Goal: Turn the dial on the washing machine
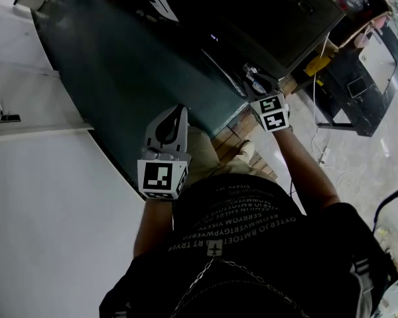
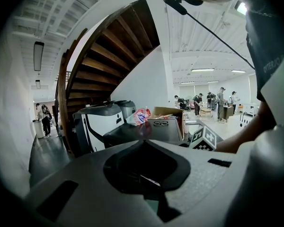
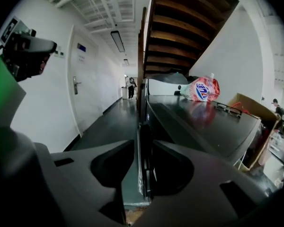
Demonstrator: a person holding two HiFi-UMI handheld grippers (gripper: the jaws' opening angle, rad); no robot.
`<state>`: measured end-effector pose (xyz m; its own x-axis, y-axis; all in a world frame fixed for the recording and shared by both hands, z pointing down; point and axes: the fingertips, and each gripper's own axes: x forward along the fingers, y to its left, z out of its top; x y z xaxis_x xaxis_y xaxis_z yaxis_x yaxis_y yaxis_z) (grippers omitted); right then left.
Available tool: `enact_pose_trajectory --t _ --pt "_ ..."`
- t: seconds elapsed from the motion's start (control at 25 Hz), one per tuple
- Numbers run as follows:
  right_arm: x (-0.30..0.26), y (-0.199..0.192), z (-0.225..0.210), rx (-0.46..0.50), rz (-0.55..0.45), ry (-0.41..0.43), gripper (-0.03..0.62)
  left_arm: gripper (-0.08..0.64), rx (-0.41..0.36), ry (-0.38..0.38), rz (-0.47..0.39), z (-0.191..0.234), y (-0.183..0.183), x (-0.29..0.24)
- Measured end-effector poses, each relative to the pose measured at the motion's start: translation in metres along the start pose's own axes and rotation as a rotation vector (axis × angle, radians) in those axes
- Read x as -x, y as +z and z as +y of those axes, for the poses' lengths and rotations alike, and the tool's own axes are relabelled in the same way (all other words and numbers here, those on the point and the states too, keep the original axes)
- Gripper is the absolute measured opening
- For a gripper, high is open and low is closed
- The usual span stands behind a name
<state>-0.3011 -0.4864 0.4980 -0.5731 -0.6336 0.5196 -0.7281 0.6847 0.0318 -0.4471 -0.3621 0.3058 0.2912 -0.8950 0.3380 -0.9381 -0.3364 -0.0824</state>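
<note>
The washing machine (image 1: 272,18) stands far and to the right, and its dial is too dark for me to pick out. My right gripper (image 1: 251,76) is at its front edge, jaws slightly apart astride that edge. My left gripper (image 1: 179,111), nearer and to the left, is closed on nothing.

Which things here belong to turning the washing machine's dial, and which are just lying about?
For the job:
washing machine
right gripper, jaws apart at the machine's front edge
left gripper, shut
The dial itself is not in view.

Lying about:
bag on the machine's top
glasses on the machine's top
cardboard box beside the machine
</note>
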Motion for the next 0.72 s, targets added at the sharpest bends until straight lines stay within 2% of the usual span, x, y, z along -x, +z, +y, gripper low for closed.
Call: enact_pose_trajectory --t 0.12,0.16,0.2,0.28,0.36,0.44,0.56,0.72 --pt "0.037 0.022 0.007 0.040 -0.105 0.046 0.057 0.008 -0.008 0.005 -0.007 -0.004 0.004 0.004" --pt "0.050 0.026 0.009 0.057 -0.128 0.069 0.012 0.008 -0.010 0.006 -0.008 -0.006 0.005 0.004" --pt "0.064 0.027 0.013 0.073 -0.137 0.111 -0.003 0.008 -0.013 0.005 -0.010 -0.007 0.006 0.005" --pt "0.091 0.022 0.028 0.113 -0.103 0.246 -0.003 0.008 -0.023 0.001 -0.013 -0.011 0.009 0.008" --pt "0.118 0.008 0.042 0.168 -0.016 0.379 -0.003 0.008 -0.035 -0.002 -0.013 -0.013 0.012 0.011" --pt "0.145 -0.001 0.051 0.220 0.060 0.464 -0.003 0.008 -0.039 0.000 -0.014 -0.013 0.016 0.013" --pt "0.175 -0.005 0.066 0.316 0.096 0.523 -0.003 0.008 -0.039 -0.004 -0.021 -0.017 0.021 0.015" --pt "0.190 0.000 0.091 0.494 0.075 0.571 -0.003 0.008 -0.057 -0.025 -0.028 -0.027 0.032 0.017"
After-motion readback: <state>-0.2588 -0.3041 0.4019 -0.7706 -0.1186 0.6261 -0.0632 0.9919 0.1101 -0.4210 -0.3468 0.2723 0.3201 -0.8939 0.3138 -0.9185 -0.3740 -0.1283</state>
